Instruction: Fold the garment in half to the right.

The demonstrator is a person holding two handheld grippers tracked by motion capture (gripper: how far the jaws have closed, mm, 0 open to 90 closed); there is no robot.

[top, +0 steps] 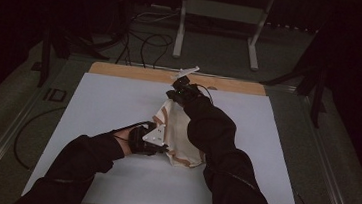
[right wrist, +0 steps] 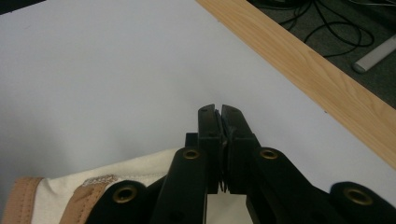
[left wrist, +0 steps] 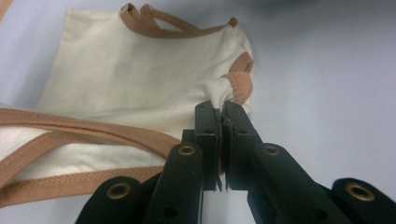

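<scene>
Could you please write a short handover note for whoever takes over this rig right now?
Left gripper: shut on a corner of the cloth bag, pinching the cream fabric right beside a tan strap loop.
Right gripper: jaws shut; cream fabric lies under them, but whether they pinch it cannot be told. In the high view it sits at the bag's far end.
The bag lies on the white table sheet, stretched between the two grippers, with its tan handles loose on top.
Done: both ends reached, near corner gripped.
Left: probably spreading or folding the bag; it is not yet flat.
</scene>
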